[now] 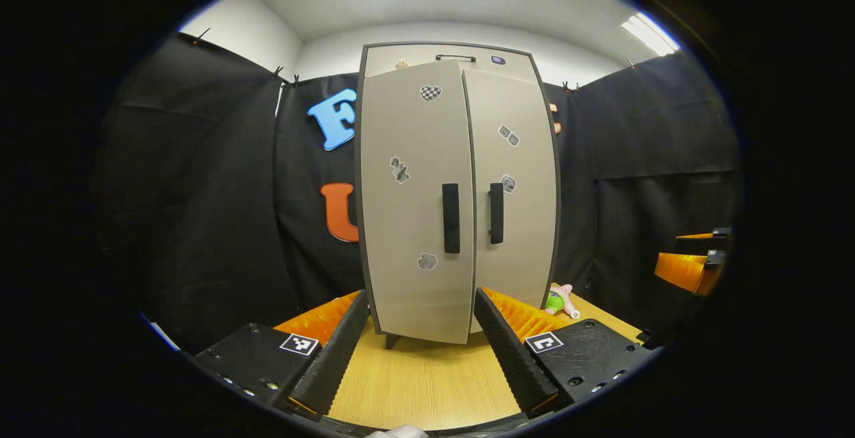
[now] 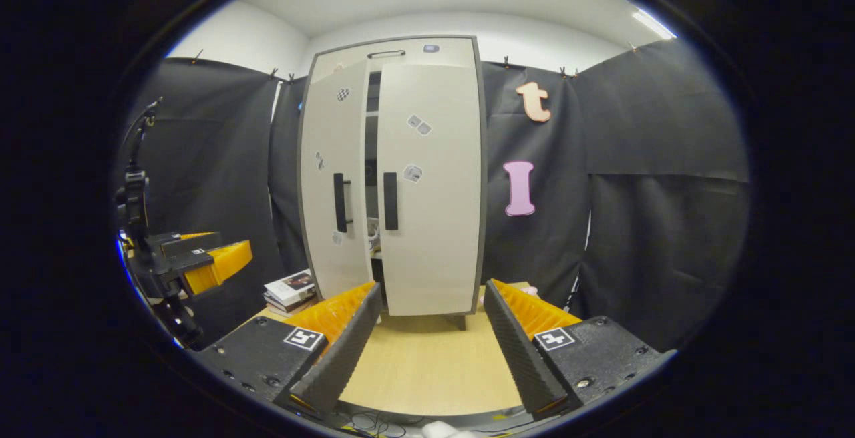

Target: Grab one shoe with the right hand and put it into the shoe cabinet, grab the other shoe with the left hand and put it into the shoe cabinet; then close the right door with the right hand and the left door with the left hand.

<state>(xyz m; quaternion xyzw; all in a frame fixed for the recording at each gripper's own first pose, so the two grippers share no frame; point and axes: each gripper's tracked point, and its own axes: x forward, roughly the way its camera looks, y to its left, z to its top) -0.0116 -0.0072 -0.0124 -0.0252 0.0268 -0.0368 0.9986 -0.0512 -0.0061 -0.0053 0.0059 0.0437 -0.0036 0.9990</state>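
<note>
The beige shoe cabinet [image 1: 461, 57] stands on the wooden table straight ahead. Its right door [image 2: 431, 184] lies shut against the frame. The left door [image 2: 334, 177] is ajar, leaving a narrow dark gap beside the black handles [image 2: 390, 200]. Through that gap a small pale shape [image 2: 373, 230] rests on a shelf; I cannot tell what it is. My left gripper [image 1: 421, 304] is open and holds nothing, a short way before the left door [image 1: 414, 204]. My right gripper [image 2: 433, 291] is open too, facing the right door. The left gripper [image 2: 207, 258] also hangs at the left of the right gripper view.
A green and pink toy [image 1: 560, 300] lies on the table [image 1: 427, 384] by the cabinet's right foot. A stack of books [image 2: 290, 289] sits left of the cabinet. The right gripper's orange body [image 1: 691, 268] shows at the far right. Black cloth walls close in behind.
</note>
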